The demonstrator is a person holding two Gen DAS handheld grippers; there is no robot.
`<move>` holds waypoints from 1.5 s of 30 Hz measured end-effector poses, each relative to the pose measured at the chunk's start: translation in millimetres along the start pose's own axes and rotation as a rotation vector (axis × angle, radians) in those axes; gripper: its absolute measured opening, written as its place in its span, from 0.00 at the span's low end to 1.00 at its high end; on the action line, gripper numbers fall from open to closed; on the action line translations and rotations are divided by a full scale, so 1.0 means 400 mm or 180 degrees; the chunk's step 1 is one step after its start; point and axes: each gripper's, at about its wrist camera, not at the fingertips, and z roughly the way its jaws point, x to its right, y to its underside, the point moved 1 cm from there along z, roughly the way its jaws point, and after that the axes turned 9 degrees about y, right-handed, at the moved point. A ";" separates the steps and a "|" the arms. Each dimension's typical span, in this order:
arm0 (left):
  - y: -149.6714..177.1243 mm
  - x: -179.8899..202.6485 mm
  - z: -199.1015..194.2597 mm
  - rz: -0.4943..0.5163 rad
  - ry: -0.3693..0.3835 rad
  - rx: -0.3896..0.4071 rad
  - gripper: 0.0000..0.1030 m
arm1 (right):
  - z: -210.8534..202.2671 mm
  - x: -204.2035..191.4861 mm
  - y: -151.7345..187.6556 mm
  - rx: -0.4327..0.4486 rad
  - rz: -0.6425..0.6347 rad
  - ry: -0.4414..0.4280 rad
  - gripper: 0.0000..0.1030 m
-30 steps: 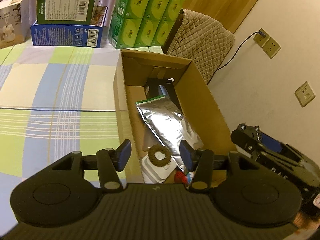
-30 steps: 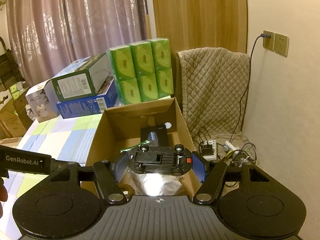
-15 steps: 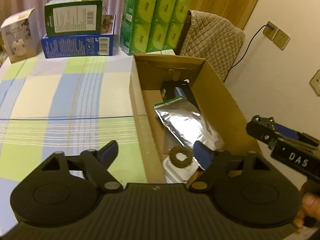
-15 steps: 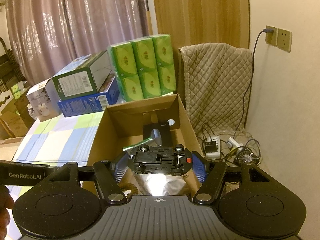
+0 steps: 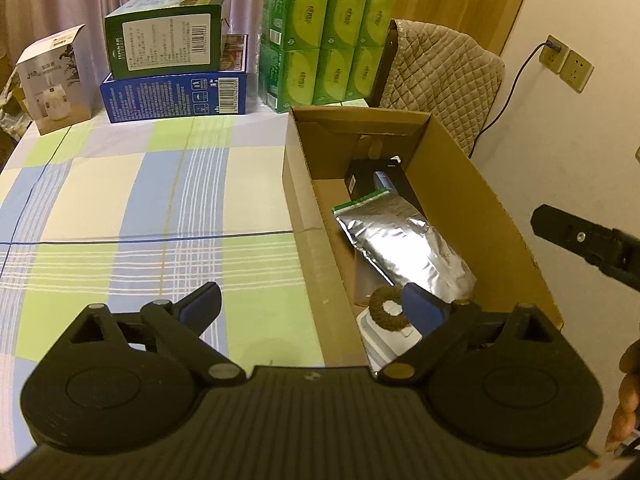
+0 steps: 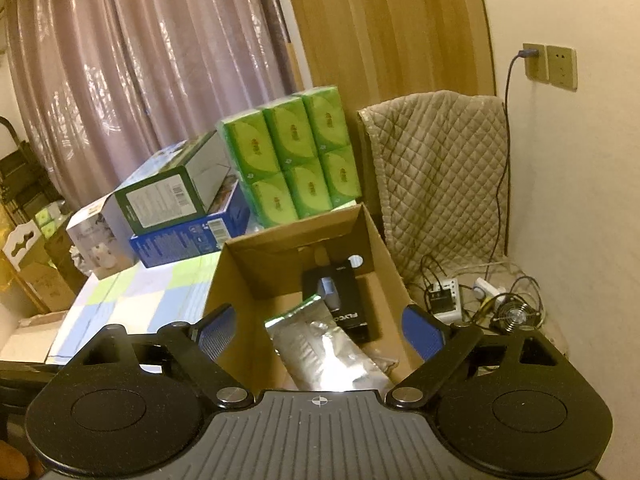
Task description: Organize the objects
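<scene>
Fingers of both grippers spread wide, nothing between them: left gripper (image 5: 312, 304) straddles the near left wall of the carton (image 5: 472, 184), right gripper (image 6: 318, 332) hovers over its open top. Inside lie a foil pouch (image 5: 404, 244), black box (image 5: 380, 180) and brown ring (image 5: 386, 314); carton sits on the checked cloth (image 5: 140, 200)

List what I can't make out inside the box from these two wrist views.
1. Near end of the cardboard box: hidden behind the left gripper in the left wrist view and behind the right gripper in the right wrist view.
2. White object: largely covered by the brown ring and a gripper finger, so it is unidentifiable.
3. Black box: its near part lies under the foil pouch, and the print is too small to read.
</scene>
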 end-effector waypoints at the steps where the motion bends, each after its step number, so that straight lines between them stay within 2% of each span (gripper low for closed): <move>1: 0.002 -0.001 -0.002 0.0000 -0.0003 0.0004 0.93 | -0.001 0.002 0.001 -0.0008 0.0005 0.0011 0.85; 12: 0.019 0.007 -0.028 0.0026 -0.0045 0.0059 0.99 | -0.020 0.008 0.016 -0.0105 -0.0016 0.0067 0.85; 20: 0.032 0.018 -0.067 0.0029 -0.0041 0.0116 0.99 | -0.047 -0.004 0.023 -0.0151 -0.0097 0.0076 0.85; 30: 0.065 0.017 -0.133 0.0018 -0.0073 0.0222 0.99 | -0.098 -0.012 0.047 -0.0238 -0.0207 0.0106 0.85; 45: 0.113 0.033 -0.258 0.0201 -0.0148 0.0433 0.99 | -0.186 -0.043 0.084 -0.0228 -0.0392 0.0126 0.85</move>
